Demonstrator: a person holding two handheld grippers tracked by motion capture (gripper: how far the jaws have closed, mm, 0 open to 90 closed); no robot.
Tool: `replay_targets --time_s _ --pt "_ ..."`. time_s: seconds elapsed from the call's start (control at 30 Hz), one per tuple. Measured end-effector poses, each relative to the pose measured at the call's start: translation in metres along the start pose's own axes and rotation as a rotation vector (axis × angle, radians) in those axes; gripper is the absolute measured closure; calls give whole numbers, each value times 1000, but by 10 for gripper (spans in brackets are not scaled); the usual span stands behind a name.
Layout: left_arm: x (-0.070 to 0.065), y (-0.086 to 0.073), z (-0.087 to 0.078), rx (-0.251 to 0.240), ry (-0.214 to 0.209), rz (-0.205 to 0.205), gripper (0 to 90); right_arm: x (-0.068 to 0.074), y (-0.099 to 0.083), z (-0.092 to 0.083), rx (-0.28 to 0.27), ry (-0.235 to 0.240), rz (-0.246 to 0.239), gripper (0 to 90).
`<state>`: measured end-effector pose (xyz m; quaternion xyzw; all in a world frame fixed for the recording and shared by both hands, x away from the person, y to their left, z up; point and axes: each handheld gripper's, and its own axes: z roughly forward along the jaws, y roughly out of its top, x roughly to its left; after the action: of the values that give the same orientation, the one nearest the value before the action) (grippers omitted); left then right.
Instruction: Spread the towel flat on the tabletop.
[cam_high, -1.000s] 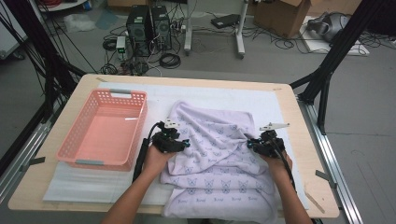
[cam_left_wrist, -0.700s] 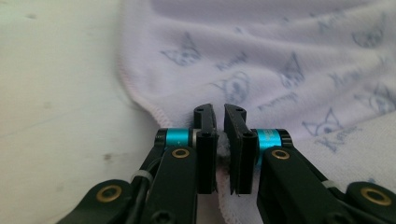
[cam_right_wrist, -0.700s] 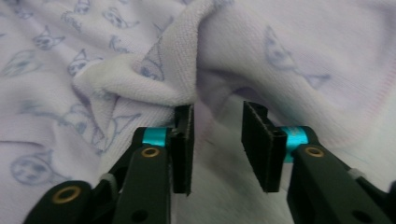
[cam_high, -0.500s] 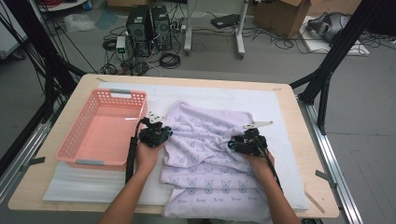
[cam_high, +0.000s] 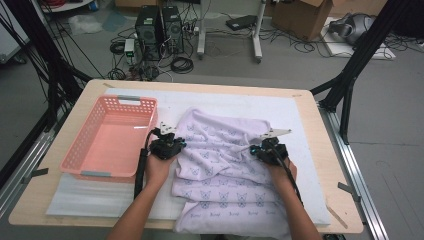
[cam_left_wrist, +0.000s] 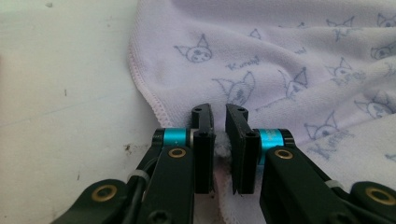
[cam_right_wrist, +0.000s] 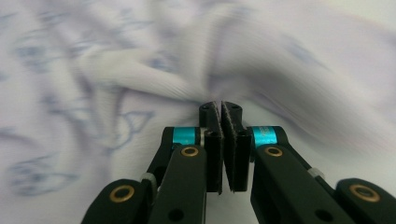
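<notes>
A lilac towel (cam_high: 220, 155) printed with small cartoon heads lies rumpled on a white mat (cam_high: 225, 102). My left gripper (cam_high: 170, 145) is at the towel's left edge. In the left gripper view the towel (cam_left_wrist: 289, 56) spreads ahead, and the left gripper (cam_left_wrist: 219, 112) has just been closing and now pinches a tuft of its hem between the pads. My right gripper (cam_high: 266, 148) rests on the towel's right part. In the blurred right gripper view the jaws of the right gripper (cam_right_wrist: 221, 106) have closed together, and folds of the towel (cam_right_wrist: 116, 70) gather at their tips.
A pink plastic basket (cam_high: 107, 140) stands on the mat just left of the left hand. The wooden table (cam_high: 327, 165) ends close to the right of the towel. Black frame legs, cables and computer cases stand on the floor beyond the far edge.
Both hands and grippers have shifted to the left across the towel. The cloth's upper folds have bunched differently.
</notes>
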<state>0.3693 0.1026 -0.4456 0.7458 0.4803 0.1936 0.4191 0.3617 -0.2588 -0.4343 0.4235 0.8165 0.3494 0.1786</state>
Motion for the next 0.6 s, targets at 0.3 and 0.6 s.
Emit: replay_targets --time_s 0.3,0.6 --pt "3 1 7 -58 0 -39 817 -51 -6 -26 -17 -308 108 881" --pt "-8 4 -10 -35 -148 -14 436 -50 -14 -44 -138 -215 148 692"
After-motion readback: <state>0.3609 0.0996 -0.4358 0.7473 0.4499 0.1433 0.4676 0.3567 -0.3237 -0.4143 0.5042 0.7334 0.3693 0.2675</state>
